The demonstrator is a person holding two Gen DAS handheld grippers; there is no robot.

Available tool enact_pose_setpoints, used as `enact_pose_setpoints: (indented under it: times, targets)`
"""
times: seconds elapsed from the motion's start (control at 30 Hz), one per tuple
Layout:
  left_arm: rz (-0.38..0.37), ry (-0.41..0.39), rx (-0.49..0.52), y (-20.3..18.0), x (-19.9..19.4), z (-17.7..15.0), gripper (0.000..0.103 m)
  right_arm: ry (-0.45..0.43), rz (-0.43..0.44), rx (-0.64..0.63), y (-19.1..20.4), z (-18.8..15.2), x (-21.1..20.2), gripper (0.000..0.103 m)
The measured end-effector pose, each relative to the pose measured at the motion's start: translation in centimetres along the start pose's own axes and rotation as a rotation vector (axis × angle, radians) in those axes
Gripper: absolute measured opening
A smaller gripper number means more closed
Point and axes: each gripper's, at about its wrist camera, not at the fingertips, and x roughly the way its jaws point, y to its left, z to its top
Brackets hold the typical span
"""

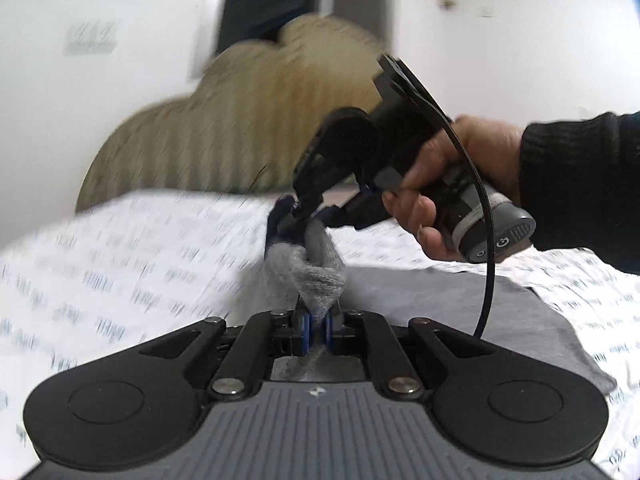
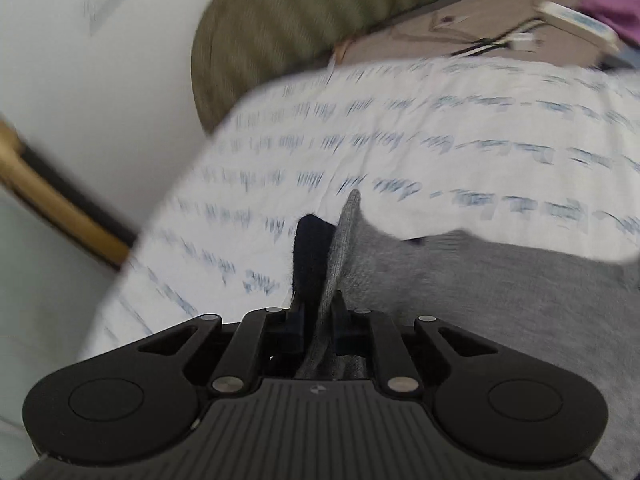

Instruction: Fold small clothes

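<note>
Seen at centre of the left wrist view: one grey sock point(image 1: 316, 268) with a dark navy cuff, lifted above the bed point(image 1: 120, 264) and stretched between two hand-held grippers. Left hand-held gripper point(image 1: 317, 326) closed tight on the grey toe end, blue pads pressing the knit. Right hand-held gripper point(image 1: 310, 206), a little above centre, closed on the cuff end, held by the right hand point(image 1: 452, 184). In the right wrist view, same right hand-held gripper point(image 2: 318, 316) pinching the cloth edge, no gap visible between the fingers.

Judged soft, very light, limp and stretchy; not fragile, not slippery on the pads. Likely to sag and twist if slack. Best taken at the two ends, cuff and toe, as here.

Counted: one sock held, two hand-held grippers, one flat grey garment point(image 1: 460, 304) lying on the printed sheet at lower right, one tan headboard point(image 1: 248, 128) at upper centre. Much motion blur, so small details not certain.
</note>
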Motion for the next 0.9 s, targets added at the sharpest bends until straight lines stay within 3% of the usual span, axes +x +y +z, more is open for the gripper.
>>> enact_pose_setpoints:
  times: [0.1,0.23,0.33,0.43,0.53,0.67,0.8,0.9]
  targets:
    - [-0.071,-0.028,0.081,-3.5,-0.5,0.0,0.007,-0.086,0.053,0.092,-4.8,-0.9,-5.1,0.014]
    - [-0.19,0.003,0.154,-8.4,-0.3,-0.9,0.007,-0.147,0.031,0.188,-11.7,-4.0,-10.7,0.014]
    - [-0.233,0.059,0.213,-11.8,0.8,-2.2,0.007,-0.154,-0.028,0.27,-16.6,-6.8,-12.6,0.012]
    - [-0.223,0.133,0.26,-13.8,1.8,-3.2,0.007,-0.141,-0.011,0.352,-19.9,-9.0,-12.5,0.013]
    - [-0.206,0.15,0.272,-13.9,2.1,-3.3,0.007,-0.144,0.047,0.402,-21.0,-9.8,-11.8,0.02]
    - [-0.18,0.15,0.228,-13.1,2.4,-2.0,0.007,-0.17,0.154,0.428,-21.1,-8.6,-11.6,0.05]
    - [-0.17,0.158,0.165,-12.0,2.0,-0.6,0.007,-0.094,0.109,0.398,-20.6,-6.8,-10.5,0.052]
    - [-0.179,0.153,0.191,-12.1,2.0,-0.4,0.007,-0.04,0.103,0.352,-19.5,-6.0,-9.1,0.052]
